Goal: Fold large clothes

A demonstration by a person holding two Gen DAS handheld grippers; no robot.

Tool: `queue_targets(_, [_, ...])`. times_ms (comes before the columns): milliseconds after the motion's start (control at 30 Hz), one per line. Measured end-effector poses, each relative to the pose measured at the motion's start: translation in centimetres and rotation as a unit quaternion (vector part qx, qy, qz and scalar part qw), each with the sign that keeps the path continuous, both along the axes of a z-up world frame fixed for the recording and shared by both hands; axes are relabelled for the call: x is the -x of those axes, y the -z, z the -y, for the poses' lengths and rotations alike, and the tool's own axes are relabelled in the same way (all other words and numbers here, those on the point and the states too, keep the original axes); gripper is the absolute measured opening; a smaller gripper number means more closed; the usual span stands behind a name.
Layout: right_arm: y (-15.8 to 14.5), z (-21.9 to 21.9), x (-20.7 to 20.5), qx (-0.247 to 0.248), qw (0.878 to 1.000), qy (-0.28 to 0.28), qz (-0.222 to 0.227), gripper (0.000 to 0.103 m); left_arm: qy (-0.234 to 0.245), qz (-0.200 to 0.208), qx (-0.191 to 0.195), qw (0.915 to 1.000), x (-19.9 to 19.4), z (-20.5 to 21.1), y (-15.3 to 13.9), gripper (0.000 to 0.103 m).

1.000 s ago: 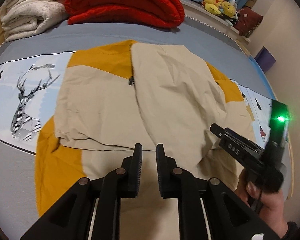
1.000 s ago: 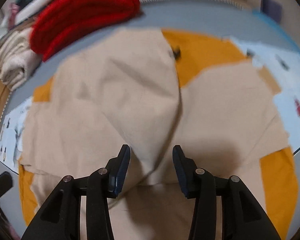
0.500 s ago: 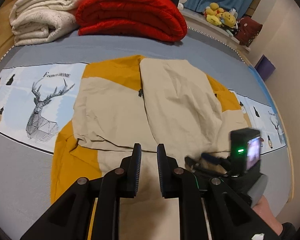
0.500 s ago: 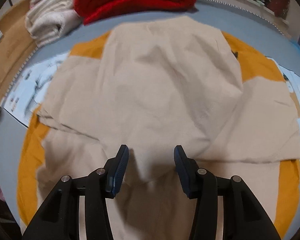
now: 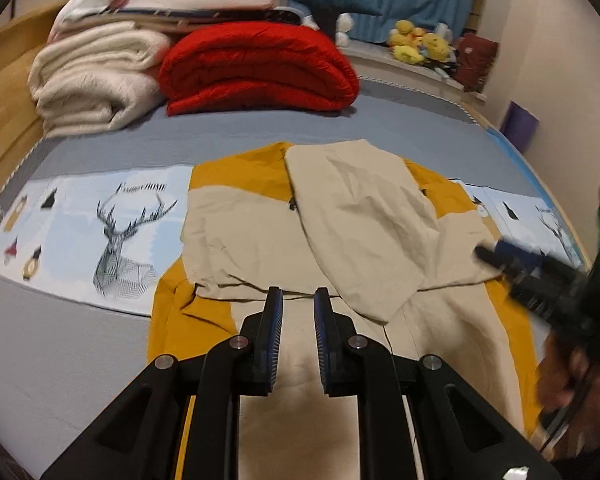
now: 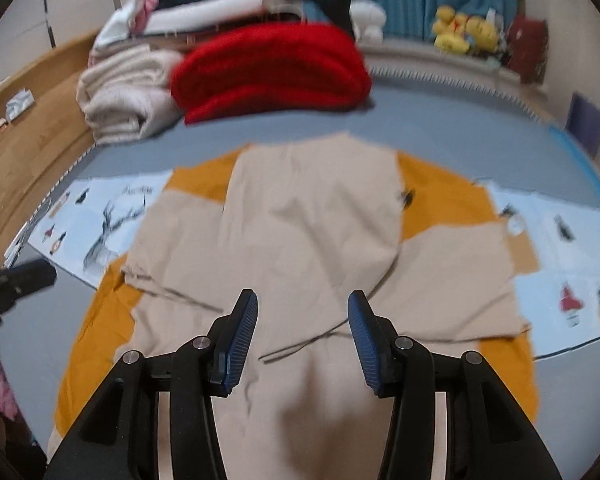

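The right gripper [image 5: 496,254] and the hand [image 5: 568,376] holding it are motion-blurred. The garment's [image 6: 312,240] near end runs off the bottom edge.

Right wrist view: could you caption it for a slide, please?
Open right gripper above beige-and-mustard jacket on bed.

The right claw [image 6: 302,322] hangs above a beige and mustard jacket [image 6: 312,232] spread on the grey bed [image 6: 440,136], its jaws apart with nothing between them. Beyond the jacket lie a folded red blanket [image 6: 272,68] and cream blankets [image 6: 124,96]; the left claw [image 6: 16,280] shows at the left edge.
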State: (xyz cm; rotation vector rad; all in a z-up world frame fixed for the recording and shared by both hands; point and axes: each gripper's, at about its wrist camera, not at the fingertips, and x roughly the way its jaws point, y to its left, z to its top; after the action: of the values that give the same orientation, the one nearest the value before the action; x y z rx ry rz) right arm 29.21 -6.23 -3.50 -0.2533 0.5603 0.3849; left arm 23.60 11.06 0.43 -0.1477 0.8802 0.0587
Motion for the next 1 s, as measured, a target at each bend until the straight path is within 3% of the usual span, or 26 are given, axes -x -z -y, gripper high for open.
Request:
queue_targets(167, [-5.4,2.9,3.7,-0.055,0.997,0.012,0.049,0.048,0.030,0.039,-0.030,0.9983,2.9,-1.0,-2.2,0.013])
queue_targets(267, [-7.7,6.0,6.6,-0.061,0.995,0.029,0.077,0.048,0.028,0.032,-0.037,0.9984,4.8,-2.6,-2.6,0.013])
queue_targets(400, [-8.1,10.9,8.9,-0.052,0.995,0.049,0.073,0.047,0.033,0.013,-0.033,0.9988,8.8,-5.1,-2.0,0.013])
queue_targets(500, [-6.3,15.2,10.0,-0.040,0.996,0.071,0.048,0.045,0.033,-0.017,-0.026,0.9990,12.5,-7.4,-0.4,0.013])
queue_targets(633, [-1.8,19.7,9.9,-0.037,0.995,0.090,-0.024,0.045,0.014,-0.075,0.021,0.9969,15.5,-10.0,3.5,0.013])
queue_targets(733, [2.7,22.2,8.9,-0.028,0.989,0.088,-0.117,0.045,0.010,-0.149,0.041,0.9879,15.6,-10.6,7.2,0.013])
queue_targets(867, [6.0,24.9,9.2,-0.004,0.983,0.105,-0.150,0.045,0.018,-0.205,0.057,0.9770,15.6,-10.1,10.6,0.017])
queue_targets(1000, [8.4,27.7,9.3,-0.025,0.971,0.118,-0.206,0.045,0.034,-0.256,0.054,0.9646,15.8,-9.3,13.5,0.031])
